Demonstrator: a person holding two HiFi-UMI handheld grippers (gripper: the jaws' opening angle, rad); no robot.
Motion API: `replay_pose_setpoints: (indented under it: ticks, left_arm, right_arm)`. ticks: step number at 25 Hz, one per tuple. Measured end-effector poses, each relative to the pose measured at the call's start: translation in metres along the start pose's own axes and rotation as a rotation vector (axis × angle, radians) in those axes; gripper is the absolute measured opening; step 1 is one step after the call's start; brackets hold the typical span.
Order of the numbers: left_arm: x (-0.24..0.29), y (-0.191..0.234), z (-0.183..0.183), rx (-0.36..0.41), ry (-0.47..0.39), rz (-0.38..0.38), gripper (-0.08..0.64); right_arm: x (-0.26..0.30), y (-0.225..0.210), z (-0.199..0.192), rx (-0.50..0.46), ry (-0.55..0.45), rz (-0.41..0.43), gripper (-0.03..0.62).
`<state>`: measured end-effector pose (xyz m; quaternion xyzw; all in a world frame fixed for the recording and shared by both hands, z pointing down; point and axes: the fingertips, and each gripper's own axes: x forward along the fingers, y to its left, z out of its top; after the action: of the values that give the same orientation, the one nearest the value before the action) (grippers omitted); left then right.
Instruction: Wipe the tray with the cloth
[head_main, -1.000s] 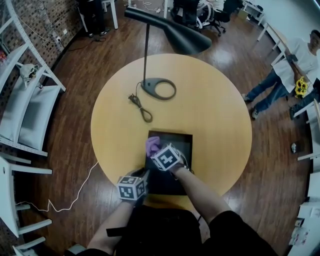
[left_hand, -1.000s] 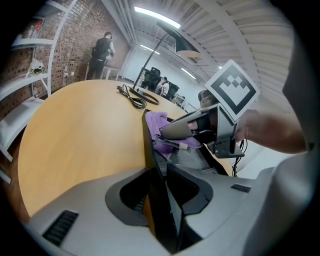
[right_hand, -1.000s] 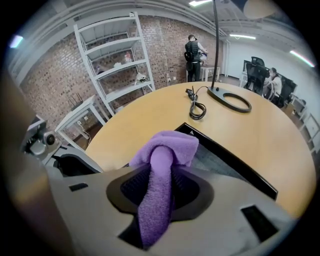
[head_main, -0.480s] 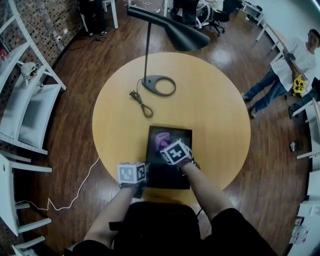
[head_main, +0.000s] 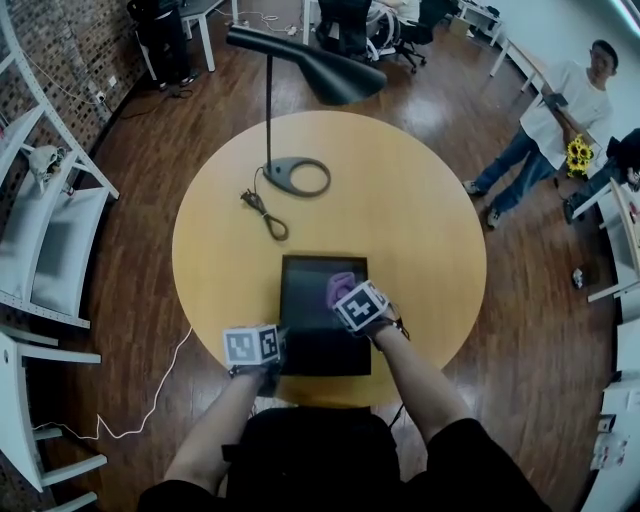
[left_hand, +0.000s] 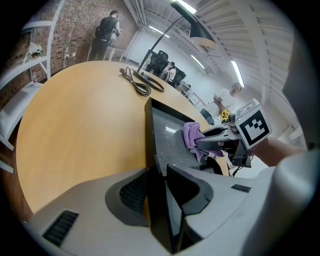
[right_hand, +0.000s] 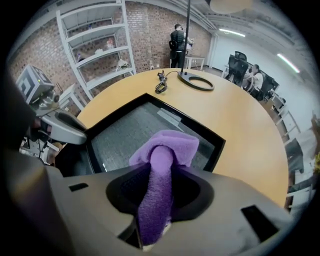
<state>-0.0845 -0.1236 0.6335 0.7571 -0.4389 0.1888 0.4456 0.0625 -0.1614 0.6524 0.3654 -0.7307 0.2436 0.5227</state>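
A black rectangular tray (head_main: 310, 340) lies on the near part of the round wooden table (head_main: 420, 230). My left gripper (head_main: 275, 352) is shut on the tray's left wall near its front corner; in the left gripper view the wall (left_hand: 149, 145) runs straight between the jaws of the left gripper (left_hand: 159, 170). My right gripper (head_main: 343, 292) is shut on a bunched purple cloth (head_main: 340, 284), which rests on the tray's floor toward its far right side. In the right gripper view the cloth (right_hand: 162, 155) fills the gap between the jaws over the tray (right_hand: 125, 130).
A black floor-style lamp stands on the table's far side, with its base (head_main: 296, 176), its shade (head_main: 310, 65) and a coiled cable (head_main: 262, 213). White shelving (head_main: 40, 220) stands left. A person (head_main: 545, 130) stands on the wooden floor at right.
My right gripper has carried the cloth across the tray from its far left corner toward the far right. The left gripper has kept its hold on the tray's left wall.
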Motion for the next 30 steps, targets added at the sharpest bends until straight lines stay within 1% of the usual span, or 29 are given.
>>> replay_pose_setpoints:
  ticks: [3,5,6,8,10,12,15,16,17,19,20,21,23,28,30]
  left_arm:
    - [0.001,-0.002,0.000,0.018,0.006,0.010,0.101]
    - [0.001,-0.002,0.000,0.023,0.005,0.012,0.101]
    - [0.001,-0.002,0.000,0.021,0.004,0.012,0.101]
    - [0.000,-0.001,0.001,0.014,-0.005,0.011,0.100]
    - [0.000,0.001,0.003,0.002,-0.015,0.013,0.099]
    - [-0.002,0.002,0.003,0.004,-0.013,0.029,0.094]
    - [-0.010,-0.008,-0.001,0.051,0.009,0.033,0.069]
    - [-0.015,-0.013,-0.005,0.065,0.019,0.020,0.071]
    - [-0.020,-0.019,-0.010,0.072,0.033,-0.001,0.088]
    - [-0.023,-0.025,-0.024,0.073,0.073,-0.038,0.162]
    - [-0.022,-0.024,-0.030,0.079,0.091,-0.038,0.170]
    - [-0.019,-0.022,-0.034,0.089,0.105,-0.026,0.162]
    - [-0.016,-0.016,-0.039,0.099,0.114,-0.002,0.123]
    - [-0.015,-0.011,-0.038,0.067,0.096,-0.003,0.123]
    - [-0.015,-0.010,-0.038,0.060,0.093,-0.004,0.123]
  right_arm:
    - [0.001,-0.002,-0.003,-0.019,0.035,-0.023,0.118]
    - [-0.001,-0.002,-0.004,-0.001,0.044,-0.029,0.118]
    - [-0.003,0.001,-0.004,0.017,0.040,-0.015,0.118]
    - [-0.008,0.015,-0.001,0.052,0.030,0.048,0.118]
    - [-0.009,0.030,0.015,0.040,-0.020,0.101,0.118]
    - [-0.008,0.049,0.032,0.027,-0.047,0.161,0.118]
    - [-0.005,0.077,0.049,0.012,-0.063,0.229,0.118]
    - [-0.004,0.086,0.053,0.006,-0.071,0.248,0.118]
    - [-0.002,0.092,0.054,-0.002,-0.065,0.257,0.118]
    - [0.004,0.096,0.047,-0.024,-0.024,0.246,0.118]
    - [0.006,0.098,0.045,-0.033,-0.012,0.241,0.118]
    - [0.008,0.100,0.044,-0.038,-0.004,0.237,0.118]
    - [0.010,0.104,0.044,-0.039,0.007,0.234,0.118]
    - [0.013,0.107,0.041,-0.038,0.013,0.233,0.118]
    - [0.014,0.104,0.034,-0.056,0.030,0.212,0.118]
